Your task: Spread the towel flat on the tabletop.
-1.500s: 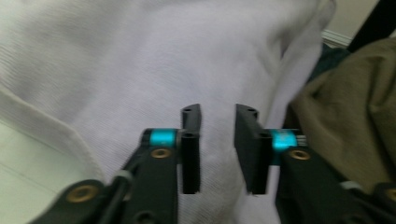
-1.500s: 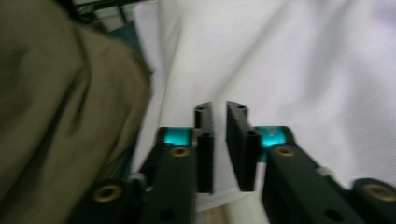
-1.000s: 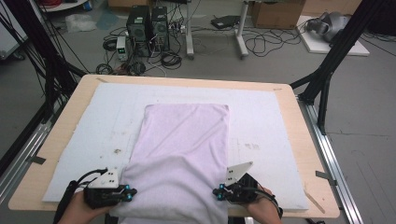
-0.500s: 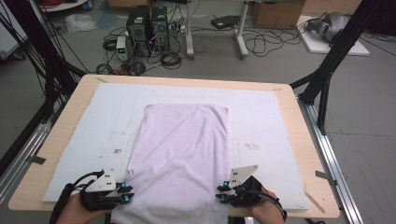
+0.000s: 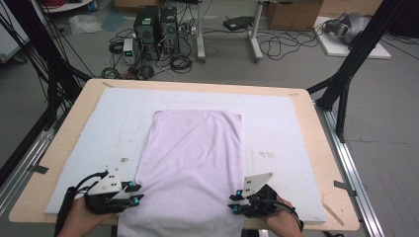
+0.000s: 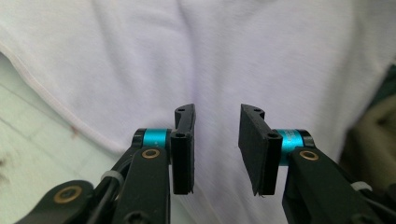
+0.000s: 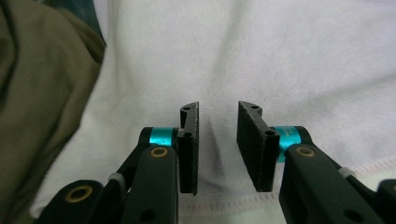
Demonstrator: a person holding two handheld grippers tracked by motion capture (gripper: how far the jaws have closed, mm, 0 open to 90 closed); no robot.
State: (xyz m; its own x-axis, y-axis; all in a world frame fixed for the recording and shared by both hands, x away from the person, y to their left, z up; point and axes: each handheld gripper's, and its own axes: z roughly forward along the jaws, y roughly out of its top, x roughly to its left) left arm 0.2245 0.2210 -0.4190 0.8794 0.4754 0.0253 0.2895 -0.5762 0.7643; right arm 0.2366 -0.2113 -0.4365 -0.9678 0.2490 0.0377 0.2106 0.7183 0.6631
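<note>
The pads (image 6: 184,149) of the left gripper (image 6: 216,149) are standing apart with a clear gap between them, and nothing is lying in that gap; the lilac towel (image 6: 243,56) is showing beyond and below the jaws, untouched by them. The right gripper (image 7: 218,149) is presenting the same condition: its jaws are parted, no cloth is pinched, and the towel's stitched hem (image 7: 224,204) is running just under the fingertips. Both sets of jaws have just been opening, so both grippers are released. In the high view, the left gripper (image 5: 129,193) is sitting at the towel's left edge and the right gripper (image 5: 237,201) at its right edge, each near the table's front rim. The towel (image 5: 192,163) is lying flat and lengthwise on the white mat (image 5: 276,128), with its near end hanging over the front of the wooden table (image 5: 326,163) toward the person. Judged from this layout, the step in hand is the letting-go after the cloth has been laid out and smoothed. If a fold is intended, the next move is calling for both grippers to close on the two near corners or side edges at matching points, lift together, and carry the cloth toward the far end without dragging the lower layer.
</note>
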